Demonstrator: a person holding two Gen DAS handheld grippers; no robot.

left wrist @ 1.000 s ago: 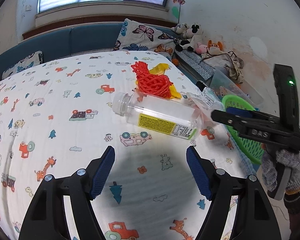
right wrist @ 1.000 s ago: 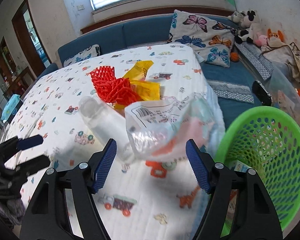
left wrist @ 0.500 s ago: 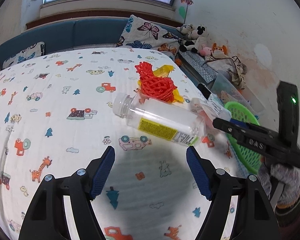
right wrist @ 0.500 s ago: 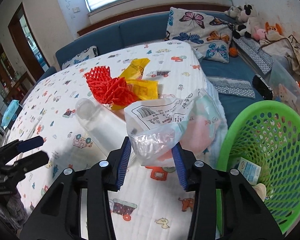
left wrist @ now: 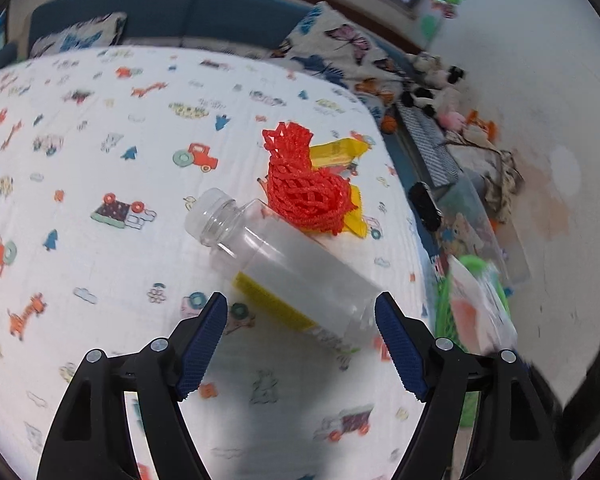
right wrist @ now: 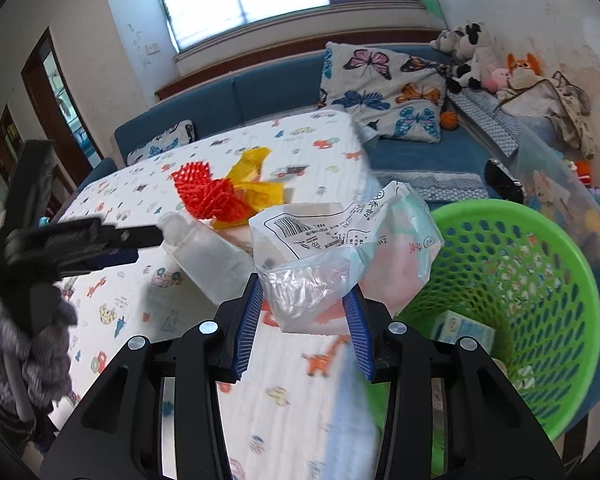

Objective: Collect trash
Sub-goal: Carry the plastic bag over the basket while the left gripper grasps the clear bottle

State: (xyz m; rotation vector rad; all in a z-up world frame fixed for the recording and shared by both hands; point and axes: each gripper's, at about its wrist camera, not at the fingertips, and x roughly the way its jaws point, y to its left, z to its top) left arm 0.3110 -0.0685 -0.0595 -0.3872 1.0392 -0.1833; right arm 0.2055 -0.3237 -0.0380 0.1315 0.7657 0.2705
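The right gripper [right wrist: 303, 306] has its fingers clamped on a crumpled clear plastic bag [right wrist: 342, 254] (printed with a barcode), held above the patterned surface [right wrist: 300, 376] just beside the green basket [right wrist: 540, 280]. The left gripper [left wrist: 300, 320] has its fingers spread wide and bare around the base of a capless clear bottle [left wrist: 284, 268] lying by a red net [left wrist: 304, 188] and yellow wrappers [left wrist: 336, 152].

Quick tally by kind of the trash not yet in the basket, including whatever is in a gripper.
Clear plastic bottle, lying on the printed sheet: 1
Red mesh net: 1
Yellow wrappers: at least 2, overlapping
Crumpled clear plastic bag, in the right gripper: 1
Total: at least 5
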